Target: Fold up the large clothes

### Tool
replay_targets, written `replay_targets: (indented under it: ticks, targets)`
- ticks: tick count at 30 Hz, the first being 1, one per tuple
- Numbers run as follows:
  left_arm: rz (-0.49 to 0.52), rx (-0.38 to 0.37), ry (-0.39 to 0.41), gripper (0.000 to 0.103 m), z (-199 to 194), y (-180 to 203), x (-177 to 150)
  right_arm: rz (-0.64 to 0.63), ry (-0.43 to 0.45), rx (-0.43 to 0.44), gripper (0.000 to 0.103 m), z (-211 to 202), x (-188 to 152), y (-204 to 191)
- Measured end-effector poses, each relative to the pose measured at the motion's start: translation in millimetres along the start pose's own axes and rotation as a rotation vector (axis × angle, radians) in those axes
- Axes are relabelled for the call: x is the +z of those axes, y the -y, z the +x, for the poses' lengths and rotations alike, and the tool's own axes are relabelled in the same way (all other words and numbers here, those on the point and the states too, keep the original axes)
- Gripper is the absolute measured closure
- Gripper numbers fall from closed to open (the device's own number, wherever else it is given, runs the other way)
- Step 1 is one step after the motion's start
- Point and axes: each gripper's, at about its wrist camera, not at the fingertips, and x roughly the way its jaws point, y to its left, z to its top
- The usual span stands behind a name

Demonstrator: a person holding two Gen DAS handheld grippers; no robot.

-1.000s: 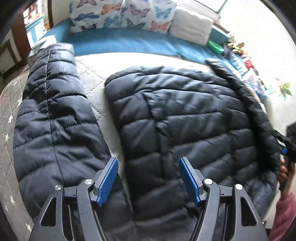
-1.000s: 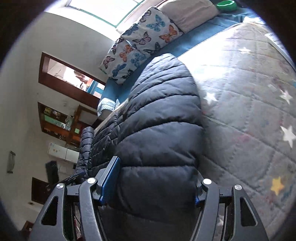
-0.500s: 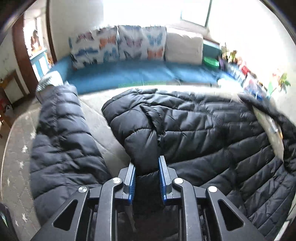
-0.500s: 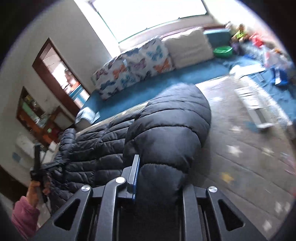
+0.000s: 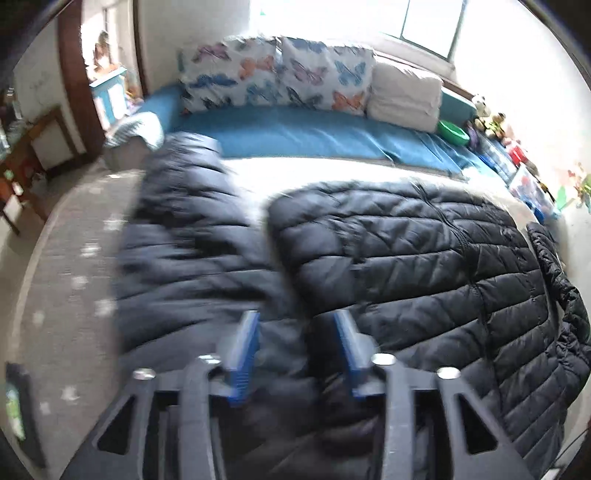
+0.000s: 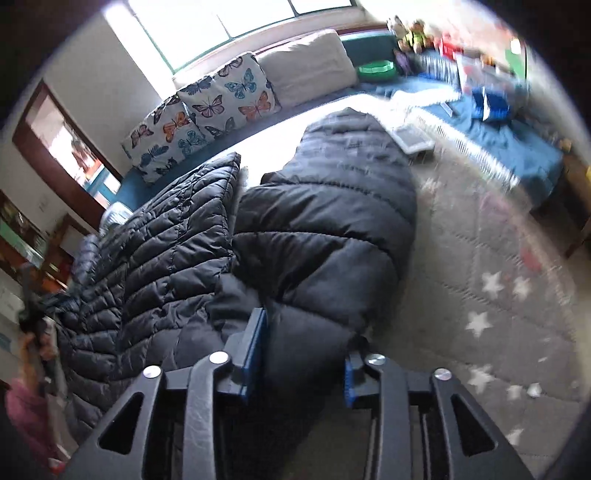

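The jacket (image 5: 424, 266) is a dark navy, horizontally quilted puffer garment, spread flat across a grey star-patterned surface. Its body panel lies open and broad. One sleeve (image 5: 184, 236) extends alongside the body, separated from it by a narrow gap; it appears blurred in the left wrist view. The opposite sleeve (image 6: 332, 229) lies puffed beside the body.

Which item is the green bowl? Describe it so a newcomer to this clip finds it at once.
Start at the blue couch under the window and follow its back row of cushions: butterfly pillows, then a plain cream cushion. The green bowl sits just past that cushion, before the toys in the corner. It is the only bright green, round, shallow thing on the couch.
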Motion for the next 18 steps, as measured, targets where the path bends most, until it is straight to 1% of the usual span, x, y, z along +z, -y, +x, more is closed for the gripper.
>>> replay_targets:
  ticks: [1, 2, 4, 6, 8, 10, 13, 16, 18]
  targets:
    - [-0.01, 0.008, 0.011, 0.034, -10.8, -12.4, -3.1, -0.018, 0.018, -0.025, 0.06, -7.8, -4.6, -4.4]
    - [-0.025, 0.025, 0.016, 0.032, -21.3, -26.1, -9.9, -0.029, 0.031, -0.036, 0.056, -12.7, -9.7, -6.2]
    - [-0.049, 0.039, 0.001, 0.032, -33.2, -50.9, -22.7, -0.075, 0.062, -0.064, 0.052, -26.4, -17.9, -17.5]
    - [-0.103, 0.02, -0.032, 0.032, -44.5, -75.4, -46.6, -0.126, 0.082, -0.056, 0.049, -39.7, -29.8, -31.3]
    - [-0.151, -0.027, -0.067, 0.032, -52.4, -93.3, -72.2, -0.184, 0.085, -0.033, 0.047, -49.0, -41.8, -49.9]
    - [-0.184, -0.088, -0.091, 0.032, -58.0, -101.7, -97.3, -0.251, 0.082, 0.0, 0.046, -58.5, -55.0, -70.6]
    - [-0.205, -0.177, -0.117, 0.032, -69.3, -102.4, -136.9, -0.369, 0.067, 0.068, 0.043, -71.1, -78.7, -106.2]
    - [-0.218, -0.27, -0.142, 0.032, -81.1, -96.1, -176.2, -0.481, 0.014, 0.171, 0.041, -77.3, -106.4, -141.8]
    - [-0.222, -0.319, -0.146, 0.032, -91.9, -89.3, -198.9, -0.558, -0.022, 0.221, 0.041, -77.4, -124.5, -163.3]
